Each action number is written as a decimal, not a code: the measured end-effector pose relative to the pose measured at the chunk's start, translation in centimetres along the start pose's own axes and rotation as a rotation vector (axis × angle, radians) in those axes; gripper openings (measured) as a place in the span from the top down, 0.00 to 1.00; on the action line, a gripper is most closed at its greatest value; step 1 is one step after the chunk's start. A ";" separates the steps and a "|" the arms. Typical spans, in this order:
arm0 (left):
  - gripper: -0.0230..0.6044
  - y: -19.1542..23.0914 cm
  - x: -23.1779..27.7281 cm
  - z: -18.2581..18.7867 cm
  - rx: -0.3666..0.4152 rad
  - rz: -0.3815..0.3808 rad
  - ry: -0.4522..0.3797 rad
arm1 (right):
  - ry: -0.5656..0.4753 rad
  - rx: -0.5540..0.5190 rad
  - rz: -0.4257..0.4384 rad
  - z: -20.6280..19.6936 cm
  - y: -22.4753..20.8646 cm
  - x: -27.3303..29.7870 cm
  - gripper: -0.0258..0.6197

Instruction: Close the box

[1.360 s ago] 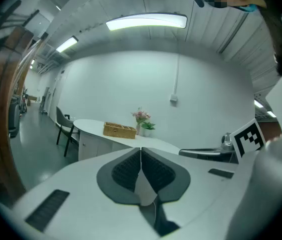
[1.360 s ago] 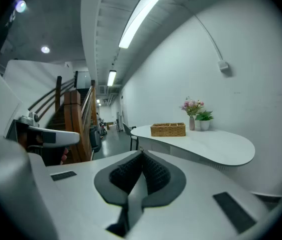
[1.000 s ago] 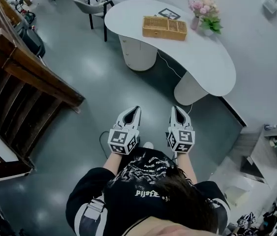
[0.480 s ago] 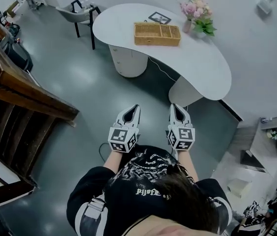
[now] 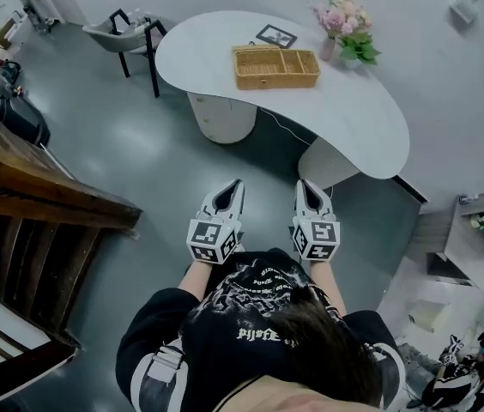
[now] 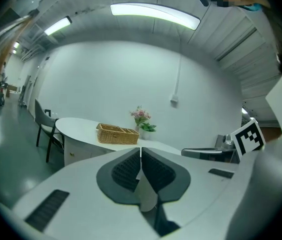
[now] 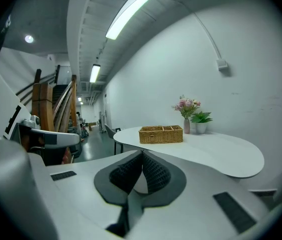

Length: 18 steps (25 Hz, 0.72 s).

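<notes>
The wicker box point(image 5: 275, 67) sits on the white curved table point(image 5: 353, 118) near the vase of pink flowers point(image 5: 338, 20), well apart from us, with its compartments showing from above. We hold the left gripper point(image 5: 236, 187) and the right gripper point(image 5: 305, 187) low and side by side, each with its jaws together on nothing. We judge that this suits an approach, since the box is out of reach.

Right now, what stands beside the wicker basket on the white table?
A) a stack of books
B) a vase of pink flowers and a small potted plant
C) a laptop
B: the vase of pink flowers and potted plant stand beside the wicker basket on the white table.
</notes>
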<state>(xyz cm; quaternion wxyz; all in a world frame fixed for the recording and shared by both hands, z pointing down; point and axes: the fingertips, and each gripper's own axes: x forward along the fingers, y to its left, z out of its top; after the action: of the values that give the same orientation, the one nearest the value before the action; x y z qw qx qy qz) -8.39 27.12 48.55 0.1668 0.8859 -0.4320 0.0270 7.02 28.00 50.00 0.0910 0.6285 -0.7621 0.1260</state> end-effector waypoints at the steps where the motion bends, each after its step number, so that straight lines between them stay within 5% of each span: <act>1: 0.92 0.3 0.1 0.0 0.008 -0.006 0.006 | 0.001 0.001 -0.005 -0.1 0.2 0.3 0.92; 18: 0.92 3.9 2.3 -0.6 -0.001 0.050 0.034 | 0.034 -0.027 0.063 0.2 0.3 7.1 0.92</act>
<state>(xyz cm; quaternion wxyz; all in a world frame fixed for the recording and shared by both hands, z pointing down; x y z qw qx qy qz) -9.95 23.36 50.63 0.1740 0.8742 -0.4509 0.0459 5.37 21.33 51.87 0.1086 0.6007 -0.7814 0.1294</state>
